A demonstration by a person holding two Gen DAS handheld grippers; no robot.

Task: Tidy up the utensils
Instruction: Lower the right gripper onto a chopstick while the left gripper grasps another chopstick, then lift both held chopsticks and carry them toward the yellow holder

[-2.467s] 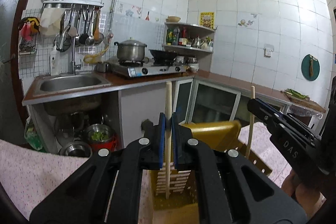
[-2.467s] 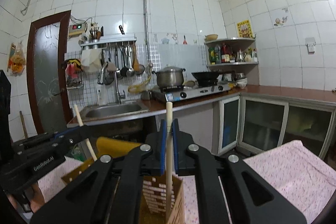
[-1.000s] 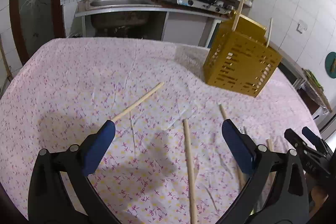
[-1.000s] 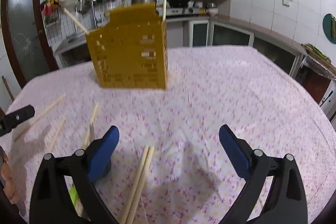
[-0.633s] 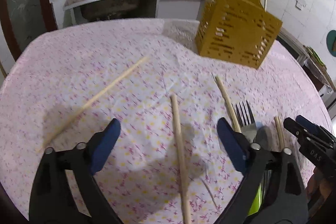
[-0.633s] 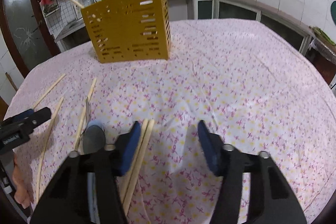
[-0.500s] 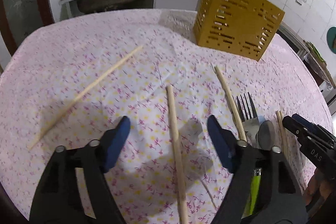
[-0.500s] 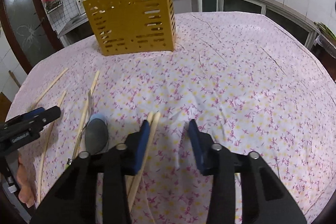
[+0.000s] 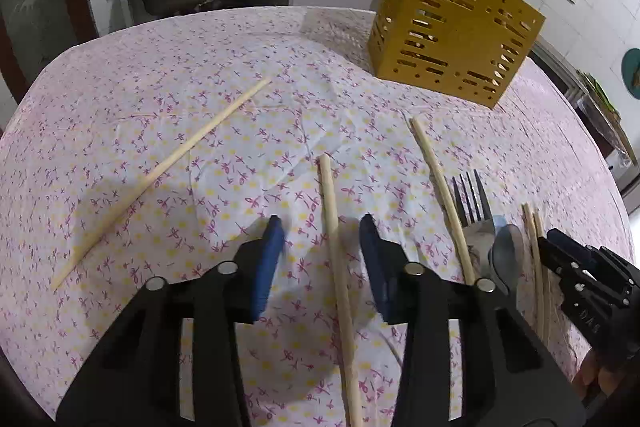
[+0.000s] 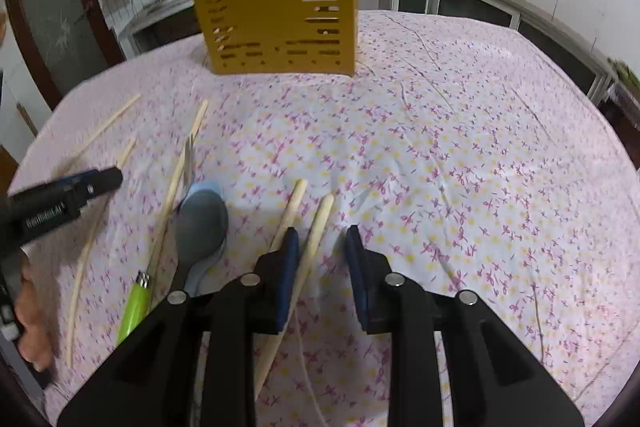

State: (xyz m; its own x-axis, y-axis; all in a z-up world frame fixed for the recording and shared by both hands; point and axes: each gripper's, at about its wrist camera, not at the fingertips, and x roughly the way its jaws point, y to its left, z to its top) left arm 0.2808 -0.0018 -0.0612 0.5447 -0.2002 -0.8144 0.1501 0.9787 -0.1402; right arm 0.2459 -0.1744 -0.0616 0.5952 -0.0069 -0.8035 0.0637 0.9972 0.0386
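On the flowered tablecloth [image 9: 168, 75], well in front of the yellow utensil holder [image 9: 452, 27], the left gripper [image 9: 320, 239] hovers low over a single chopstick [image 9: 334, 247]. Its jaws are closing, one blue pad on each side of the stick, with cloth visible between each pad and the wood, so nothing is pinched. Left of that stick, and farther from the holder, a long chopstick [image 9: 168, 171] lies slantwise by itself. On the other side, another chopstick [image 9: 440, 195] points toward the holder, with a fork [image 9: 472, 203] just beside it and a spoon [image 9: 506, 251] overlapping the fork's handle end.

Seen from the right wrist camera, the holder [image 10: 280, 7] stands at the far side of the cloth with two sticks rising out of its top. The right gripper [image 10: 322, 239] is down over a pair of chopsticks [image 10: 320, 223] lying side by side. Its jaws are closing too: the left pad sits between the two sticks, so only the right-hand stick lies between the pads, close against the left one; whether it is already touched cannot be told. Left of the pair lie the spoon [image 10: 202, 223] and the fork's green handle [image 10: 134, 307].
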